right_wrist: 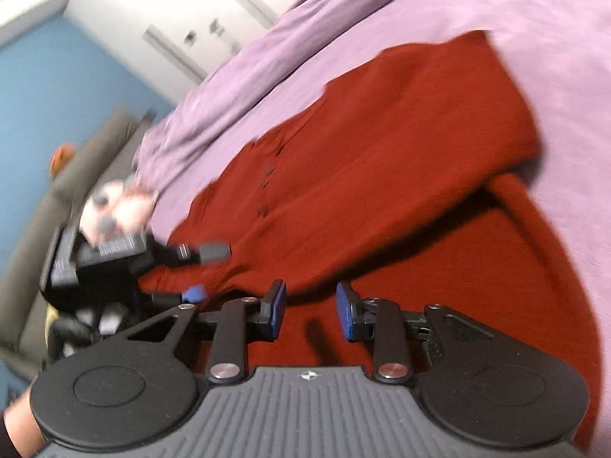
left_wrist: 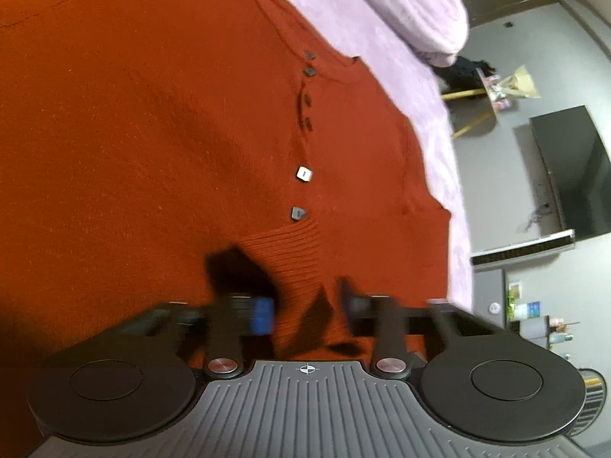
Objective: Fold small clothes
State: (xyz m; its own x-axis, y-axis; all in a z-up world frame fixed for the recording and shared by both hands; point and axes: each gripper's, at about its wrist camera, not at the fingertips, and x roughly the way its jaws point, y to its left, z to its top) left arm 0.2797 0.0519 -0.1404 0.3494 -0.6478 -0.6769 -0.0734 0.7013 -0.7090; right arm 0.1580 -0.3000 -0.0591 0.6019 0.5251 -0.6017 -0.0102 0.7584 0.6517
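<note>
A lilac bedspread is being covered by the rust-red cardigan, with a dark television standing beyond. The ribbed hem is being pinched up between the left gripper's narrowed, blurred jaws. The right gripper is being held just above the knit, jaws parted, nothing between.

left tongs blurred | sweater cut off left

A rust-red knit cardigan is showing dark grey buttons. It is lying on a lilac bedspread. Blue pads are lining the black tool.
</note>
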